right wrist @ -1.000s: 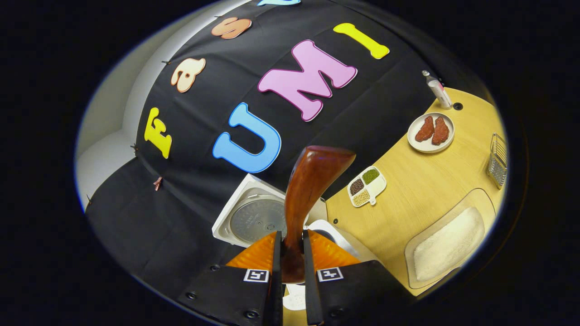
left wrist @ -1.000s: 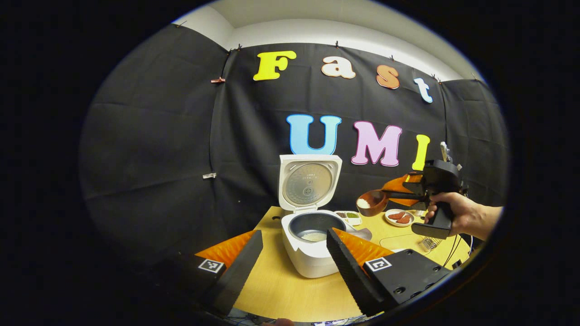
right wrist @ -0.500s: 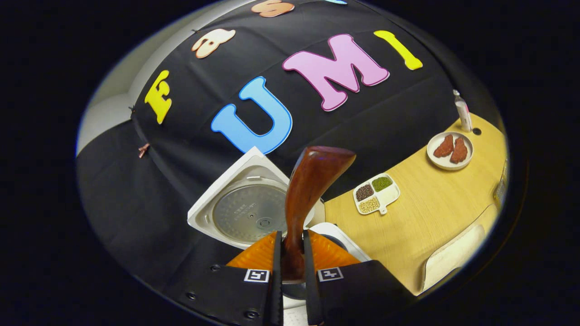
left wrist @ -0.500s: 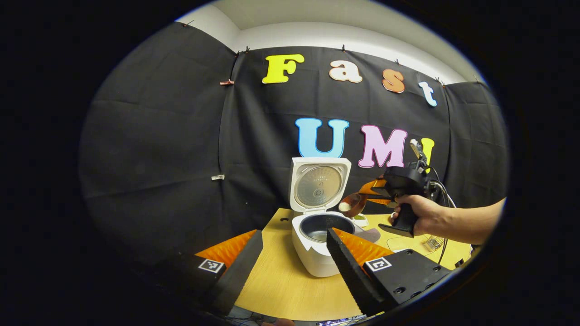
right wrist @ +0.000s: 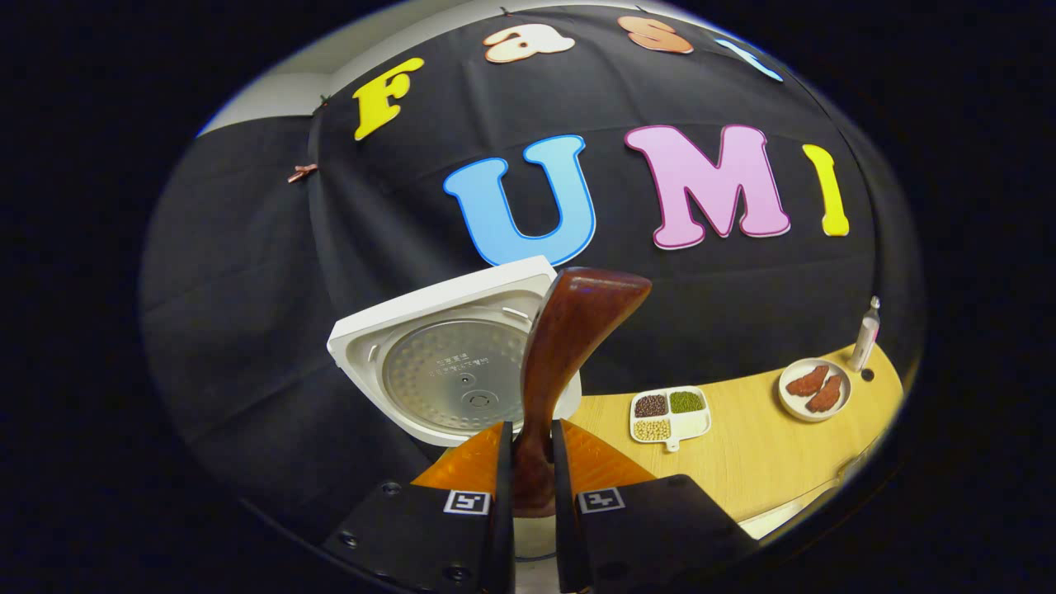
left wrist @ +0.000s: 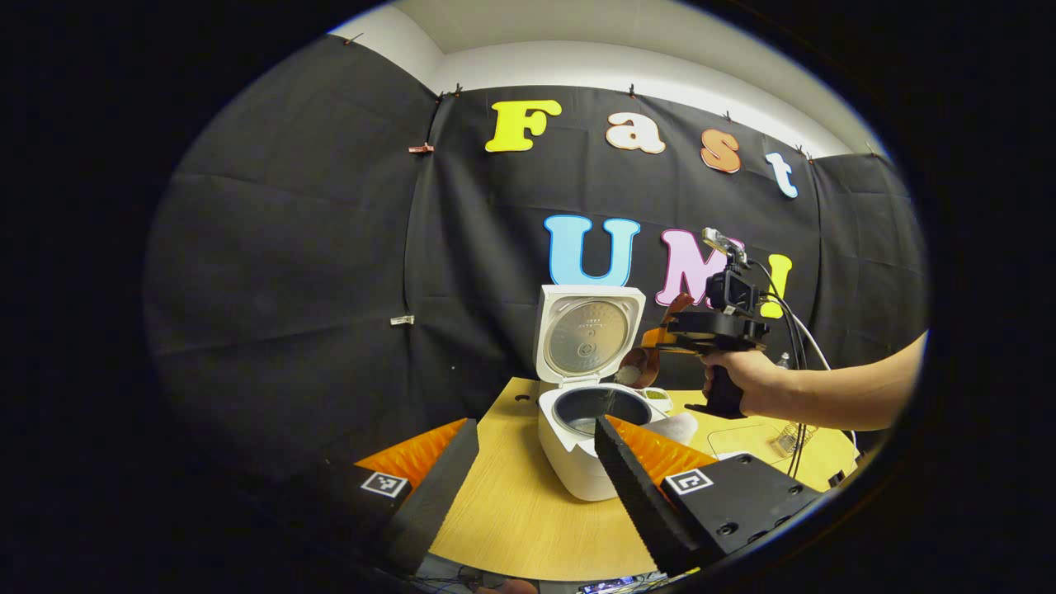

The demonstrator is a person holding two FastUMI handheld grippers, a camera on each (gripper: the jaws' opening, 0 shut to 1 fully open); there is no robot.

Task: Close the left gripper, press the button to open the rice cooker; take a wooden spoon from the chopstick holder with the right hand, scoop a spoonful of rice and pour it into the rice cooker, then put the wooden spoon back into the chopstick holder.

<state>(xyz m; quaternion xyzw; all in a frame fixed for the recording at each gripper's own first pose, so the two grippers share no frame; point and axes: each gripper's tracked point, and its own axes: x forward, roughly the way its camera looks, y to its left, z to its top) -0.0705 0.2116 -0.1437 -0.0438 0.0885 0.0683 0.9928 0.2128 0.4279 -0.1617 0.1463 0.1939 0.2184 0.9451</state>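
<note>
The white rice cooker (left wrist: 577,462) stands open on the wooden table (left wrist: 511,511), its lid (left wrist: 587,334) upright and the dark inner pot (left wrist: 598,408) exposed. My left gripper (left wrist: 532,478) hovers open in front of it, holding nothing. A hand holds my right gripper (left wrist: 668,338) above the pot's right rim. It is shut on the handle of the brown wooden spoon (left wrist: 634,369), whose bowl is tipped over the pot with white rice showing. In the right gripper view the spoon (right wrist: 569,355) rises from between the fingers of the right gripper (right wrist: 528,487), in front of the lid (right wrist: 454,363).
A divided dish of beans (right wrist: 668,412), a plate with red pieces (right wrist: 815,389) and a small bottle (right wrist: 865,334) sit along the table's back. The wire chopstick holder (left wrist: 790,437) and a clear rice tray (left wrist: 742,431) lie right of the cooker.
The right gripper has moved left to the cooker and rolled, bringing the spoon from level beside the pot to tipped over it. The left gripper stays open.
</note>
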